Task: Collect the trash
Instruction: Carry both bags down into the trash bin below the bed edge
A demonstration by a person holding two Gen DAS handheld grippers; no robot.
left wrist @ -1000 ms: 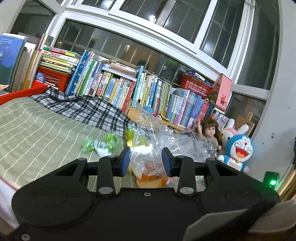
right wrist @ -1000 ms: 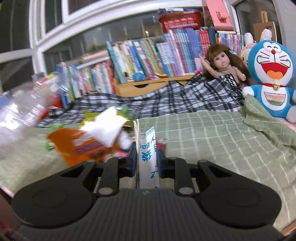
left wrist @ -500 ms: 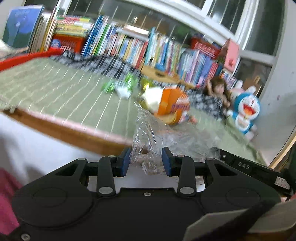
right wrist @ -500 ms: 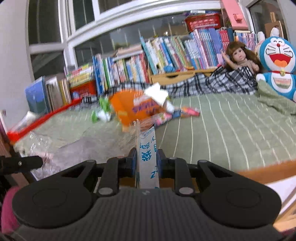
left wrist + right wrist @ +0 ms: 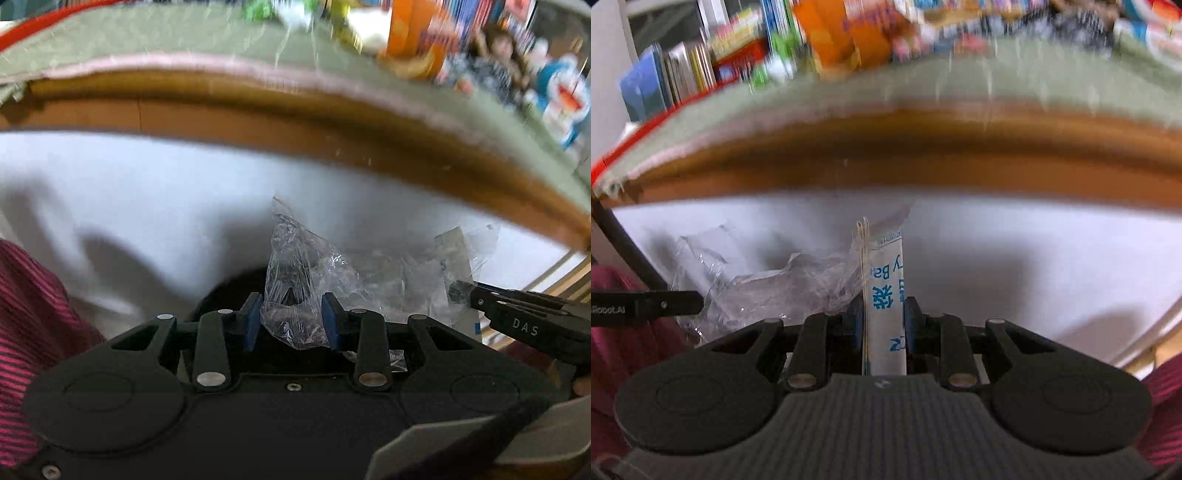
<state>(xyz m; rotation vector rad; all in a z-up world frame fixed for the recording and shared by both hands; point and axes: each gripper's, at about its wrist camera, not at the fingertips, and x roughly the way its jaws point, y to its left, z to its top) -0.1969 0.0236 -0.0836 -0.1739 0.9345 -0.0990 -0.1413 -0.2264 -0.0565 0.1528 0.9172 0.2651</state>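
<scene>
Both claws carry one clear plastic bag below the bed's wooden edge [image 5: 258, 122]: the left claw [image 5: 291, 321] is clenched on a crumpled fold of the plastic bag [image 5: 303, 280], the right claw [image 5: 882, 325] on its flat white printed end. To do this well, keep both grips firm and the bag's mouth spread between them. The film is thin, wrinkled and see-through, with blue lettering on the white strip [image 5: 886, 295].

Ahead of the tool and above it runs a blurred wooden bed edge [image 5: 332, 122] under a green striped bedspread [image 5: 923, 74]. Below it lies a white surface [image 5: 147, 192] in shadow. Far back stand a row of books [image 5: 679, 70] and a blue toy [image 5: 561, 99].
</scene>
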